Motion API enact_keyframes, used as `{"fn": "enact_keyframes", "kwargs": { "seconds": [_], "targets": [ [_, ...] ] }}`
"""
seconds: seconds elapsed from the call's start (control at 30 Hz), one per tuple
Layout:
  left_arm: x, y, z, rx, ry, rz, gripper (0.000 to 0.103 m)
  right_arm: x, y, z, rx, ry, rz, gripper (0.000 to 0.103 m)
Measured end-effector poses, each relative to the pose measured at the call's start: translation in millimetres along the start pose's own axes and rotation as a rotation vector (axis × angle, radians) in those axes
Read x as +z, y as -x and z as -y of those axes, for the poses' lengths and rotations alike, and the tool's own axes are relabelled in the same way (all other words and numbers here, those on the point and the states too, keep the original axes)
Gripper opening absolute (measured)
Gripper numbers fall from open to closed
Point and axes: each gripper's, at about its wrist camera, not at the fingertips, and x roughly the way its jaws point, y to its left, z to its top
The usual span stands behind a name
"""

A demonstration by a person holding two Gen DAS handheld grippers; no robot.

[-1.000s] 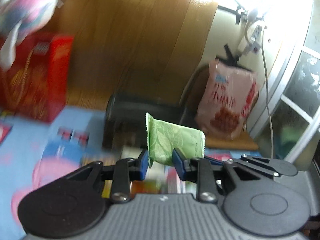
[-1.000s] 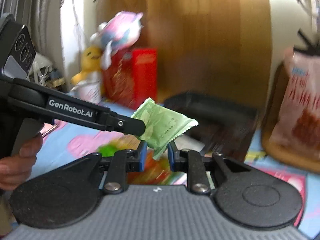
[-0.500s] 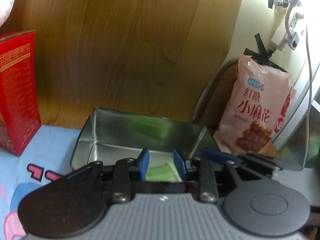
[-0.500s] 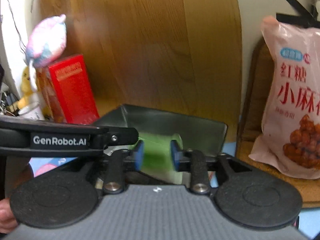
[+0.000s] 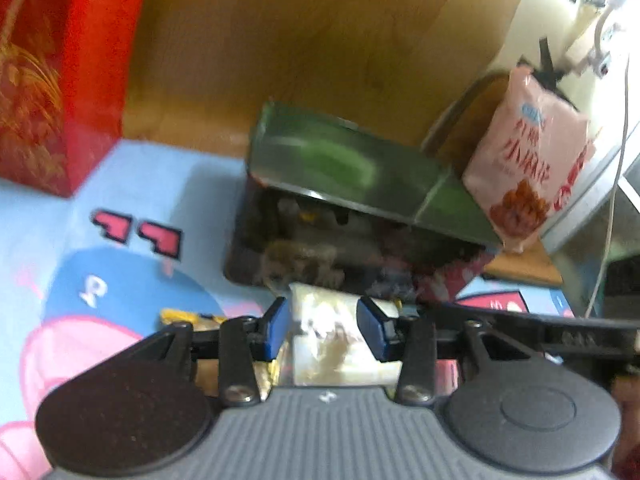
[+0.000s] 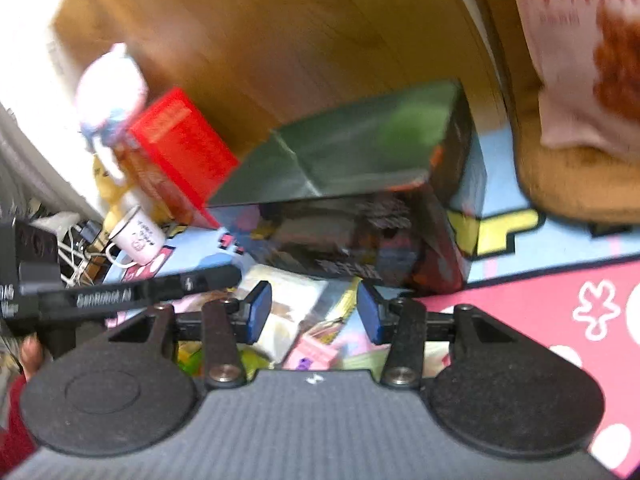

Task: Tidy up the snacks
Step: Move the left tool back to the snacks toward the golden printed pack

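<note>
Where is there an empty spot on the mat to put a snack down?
Bare mat lies between the red box and the dark tin. Pink mat to the tin's right is free too. Just in front of the tin, packets crowd together.

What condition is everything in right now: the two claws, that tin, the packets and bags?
left gripper: open, around a pale packet, not clamping
right gripper: open, empty
pale packet: lying flat
metal tin: open, green showing inside
pink snack bag: upright, sealed
red box: upright
mug: tilted
</note>
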Motion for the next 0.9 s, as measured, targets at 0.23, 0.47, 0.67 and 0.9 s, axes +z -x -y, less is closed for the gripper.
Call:
{"fn": "enact_keyframes", "kwargs": {
  "seconds": [0.23, 0.47, 0.67, 0.9],
  "targets": [
    [-4, -10, 9, -0.013, -0.013, -0.006, 0.034, 4, -25, 12, 0.097, -0.115, -0.079, 0.049],
    [-7, 62, 41, -0.053, -0.083, 0.233, 0.034, 5, 21, -44, 0.097, 0.066, 0.133, 0.043],
    [-66, 123, 53, -0.124, -0.178, 0.456, 0.053, -33, 74, -101, 0.115, 0.323, 0.334, 0.042],
    [-175, 111, 36, -0.05, -0.261, 0.311, 0.061, -140, 65, -100, 0.04, 0.546, 0.232, 0.042]
  ]
}}
